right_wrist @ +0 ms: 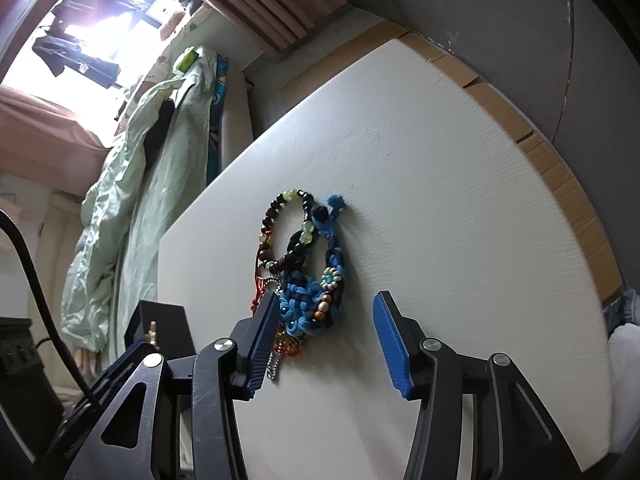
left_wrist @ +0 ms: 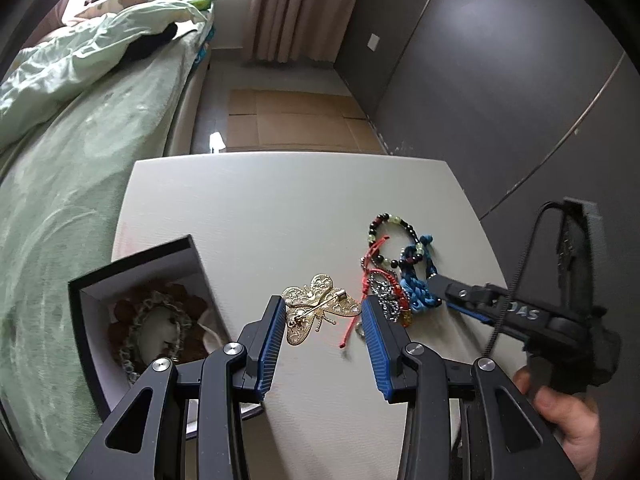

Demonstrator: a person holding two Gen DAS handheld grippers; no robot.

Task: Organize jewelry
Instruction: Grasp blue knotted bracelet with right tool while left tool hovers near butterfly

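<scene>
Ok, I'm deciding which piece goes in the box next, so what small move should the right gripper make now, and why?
Probably close the right gripper on the blue knotted cord bracelet: its fingers already straddle that bracelet's near end on the white table without pressing it, and the open black gift box has room.

The box [left_wrist: 140,320] is half hidden behind the left gripper [left_wrist: 322,336]; the tangled chains [right_wrist: 276,360] beneath the blue bracelet [right_wrist: 308,300] are unclear.
</scene>
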